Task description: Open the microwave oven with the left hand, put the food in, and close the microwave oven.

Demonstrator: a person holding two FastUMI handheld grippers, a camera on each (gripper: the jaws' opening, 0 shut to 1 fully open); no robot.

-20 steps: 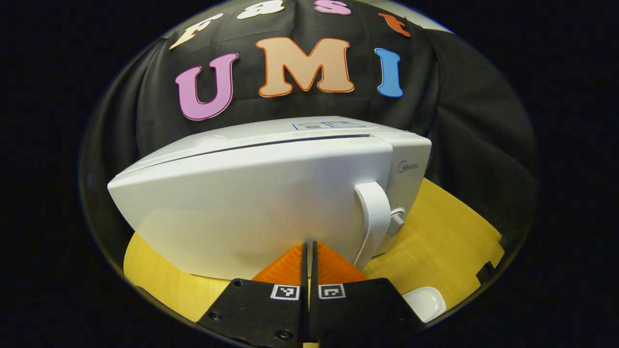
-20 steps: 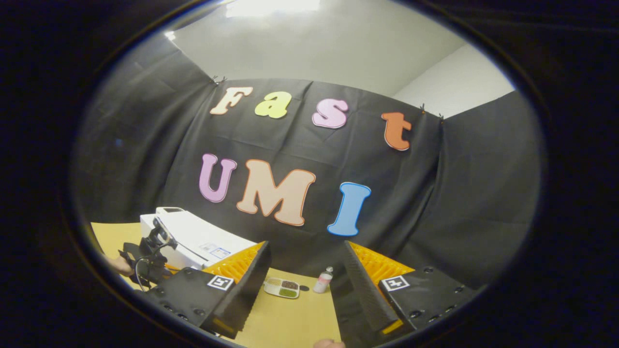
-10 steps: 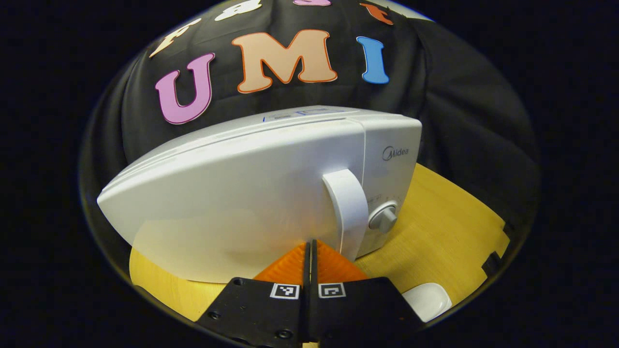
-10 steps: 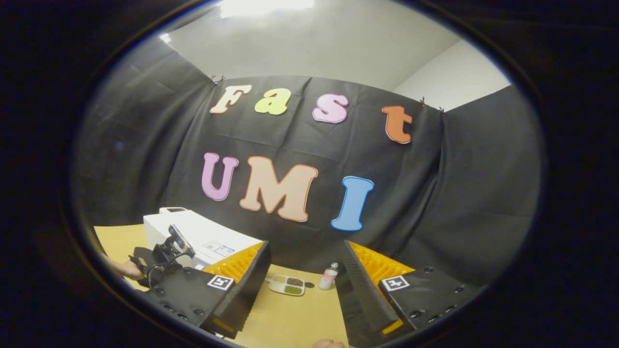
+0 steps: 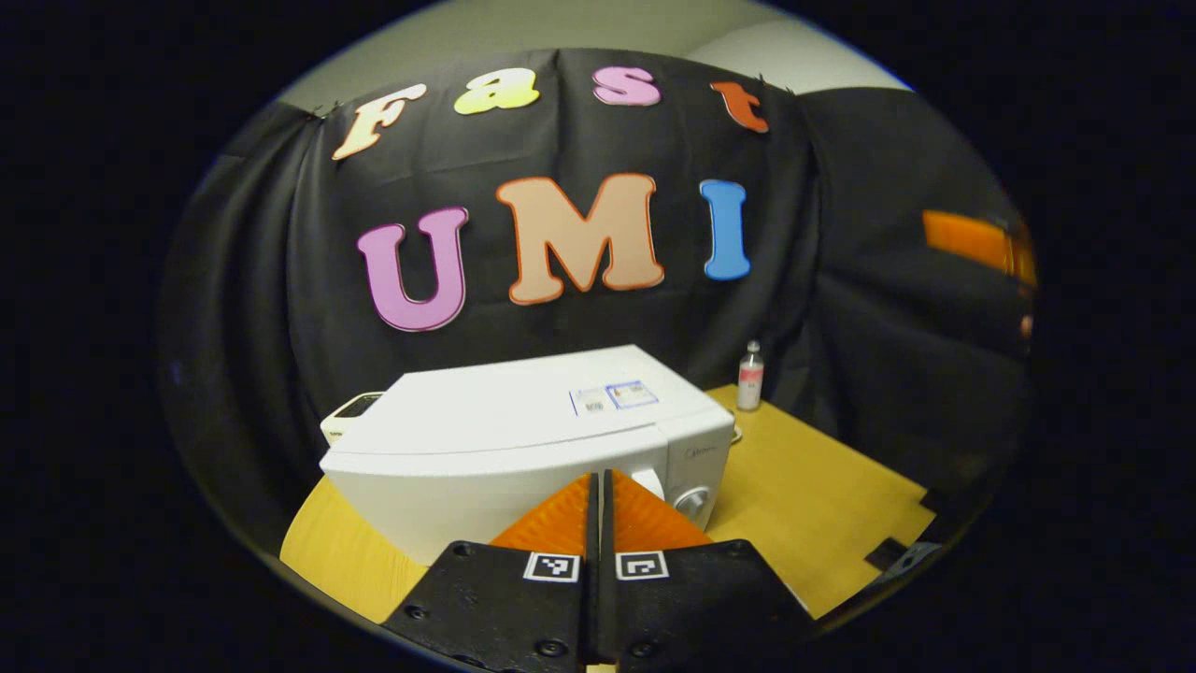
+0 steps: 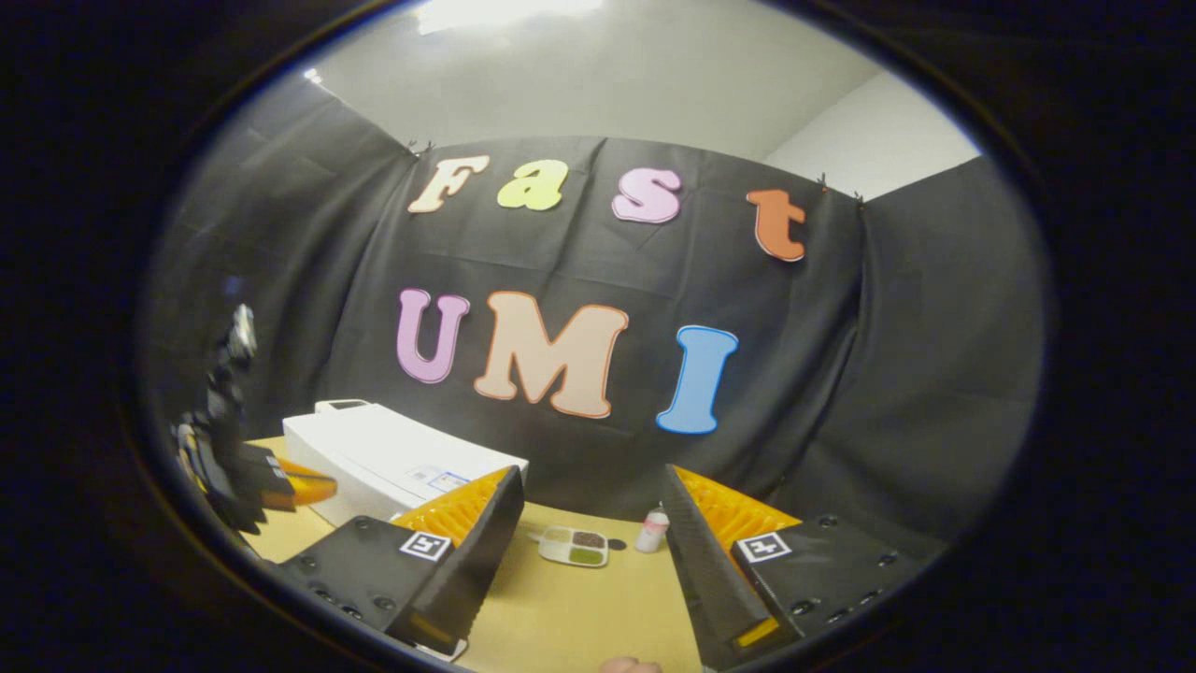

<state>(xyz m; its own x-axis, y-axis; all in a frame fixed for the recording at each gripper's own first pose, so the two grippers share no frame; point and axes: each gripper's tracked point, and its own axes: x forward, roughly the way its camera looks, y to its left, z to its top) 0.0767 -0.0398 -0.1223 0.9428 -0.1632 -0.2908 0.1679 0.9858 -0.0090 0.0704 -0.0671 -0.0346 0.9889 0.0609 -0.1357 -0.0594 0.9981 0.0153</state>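
Left gripper view, left to right: a small white device (image 5: 350, 411) sits behind the microwave's far left corner, partly hidden. The white microwave (image 5: 523, 439) stands on the yellow wood bench (image 5: 822, 495) with its door closed flush; sticker labels on the top, the round knob (image 5: 693, 502) at the lower right of its front. My left tool (image 5: 598, 500) is low in the middle, in front of the microwave — fingers pressed together, nothing between them, not touching the door as far as I can tell. Further right a small bottle (image 5: 750, 376) stands upright near the cloth wall, well apart from the microwave. At the far right edge, high up, an orange piece that looks like my other tool, too cropped to be sure.

Right gripper view, left to right: the left tool (image 6: 234, 467) is at the far left, blurred, held off the microwave's (image 6: 392, 458) front side. My right tool (image 6: 589, 551) is spread wide open and empty, hovering above the bench (image 6: 579, 617). Between its fingers, farther off — the food tray (image 6: 574, 545), a white compartment dish with dark and green fillings, lying on the bench outside the microwave, just right of it. The bottle (image 6: 650, 530) stands just beside the tray on its right.
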